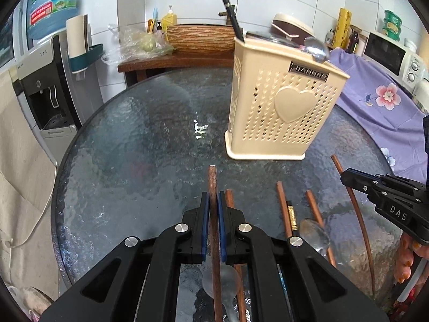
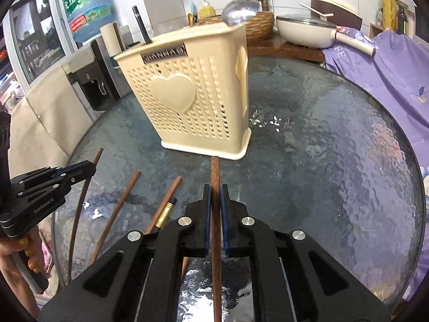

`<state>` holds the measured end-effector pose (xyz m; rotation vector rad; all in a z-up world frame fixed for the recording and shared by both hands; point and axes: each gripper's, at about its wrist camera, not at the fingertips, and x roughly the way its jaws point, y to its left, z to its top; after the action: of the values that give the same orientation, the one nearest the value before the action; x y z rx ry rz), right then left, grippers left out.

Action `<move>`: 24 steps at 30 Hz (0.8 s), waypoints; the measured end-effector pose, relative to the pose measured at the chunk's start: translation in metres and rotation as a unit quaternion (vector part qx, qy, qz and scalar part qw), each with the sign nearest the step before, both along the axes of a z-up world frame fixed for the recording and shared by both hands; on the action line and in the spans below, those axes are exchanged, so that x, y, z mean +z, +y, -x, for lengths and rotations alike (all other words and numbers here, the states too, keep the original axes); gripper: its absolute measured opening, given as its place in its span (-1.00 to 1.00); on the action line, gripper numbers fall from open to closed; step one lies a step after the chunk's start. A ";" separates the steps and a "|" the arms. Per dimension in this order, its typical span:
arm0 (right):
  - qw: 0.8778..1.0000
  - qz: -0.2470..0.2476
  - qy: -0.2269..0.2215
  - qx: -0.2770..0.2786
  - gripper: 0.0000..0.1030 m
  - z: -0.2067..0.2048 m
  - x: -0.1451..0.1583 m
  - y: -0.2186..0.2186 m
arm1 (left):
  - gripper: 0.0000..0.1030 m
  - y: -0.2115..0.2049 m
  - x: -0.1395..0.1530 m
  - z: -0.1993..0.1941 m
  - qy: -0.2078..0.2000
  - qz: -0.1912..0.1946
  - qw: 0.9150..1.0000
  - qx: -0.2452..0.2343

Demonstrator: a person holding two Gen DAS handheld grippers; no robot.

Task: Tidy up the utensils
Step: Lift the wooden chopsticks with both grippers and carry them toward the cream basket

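Observation:
A cream perforated utensil holder (image 1: 281,107) (image 2: 193,99) stands on the round glass table (image 1: 128,139) (image 2: 335,147), with a black handle and a metal spoon (image 1: 317,48) sticking out. My left gripper (image 1: 213,198) is shut on a brown wooden chopstick (image 1: 212,182). My right gripper (image 2: 215,190) is shut on another brown chopstick (image 2: 215,171). Several loose chopsticks (image 1: 284,209) (image 2: 118,209), a black gold-banded utensil (image 1: 291,216) and clear spoons (image 1: 315,232) lie on the table between the grippers. Each gripper shows at the edge of the other's view (image 1: 348,177) (image 2: 88,167).
A wooden side table with a basin (image 1: 201,37) stands behind. A water dispenser (image 1: 51,86) is at the left. A purple floral cloth (image 1: 380,99), a microwave (image 1: 388,53) and a white pan (image 2: 305,32) are at the right.

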<state>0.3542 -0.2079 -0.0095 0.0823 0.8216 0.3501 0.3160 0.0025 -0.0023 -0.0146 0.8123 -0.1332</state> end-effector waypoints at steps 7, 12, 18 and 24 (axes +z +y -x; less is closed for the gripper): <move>1.000 -0.005 -0.013 0.007 -0.85 0.006 0.013 0.000 | -0.88 -0.001 0.012 0.003 -0.012 0.004 1.000 -0.005; 1.000 -0.007 -0.018 0.007 -0.85 0.008 0.018 0.000 | -0.88 -0.001 0.016 0.003 -0.015 0.007 1.000 -0.005; 1.000 -0.009 -0.026 0.009 -0.85 0.011 0.025 -0.002 | -0.88 0.001 0.022 0.009 -0.024 0.011 1.000 -0.006; 0.999 -0.017 -0.042 0.015 -0.85 0.017 0.036 -0.004 | -0.88 0.002 0.033 0.016 -0.039 0.016 0.999 -0.010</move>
<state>0.3367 -0.2114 0.0267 0.0861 0.7356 0.3926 0.3003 0.0043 0.0305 -0.0305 0.7331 -0.1648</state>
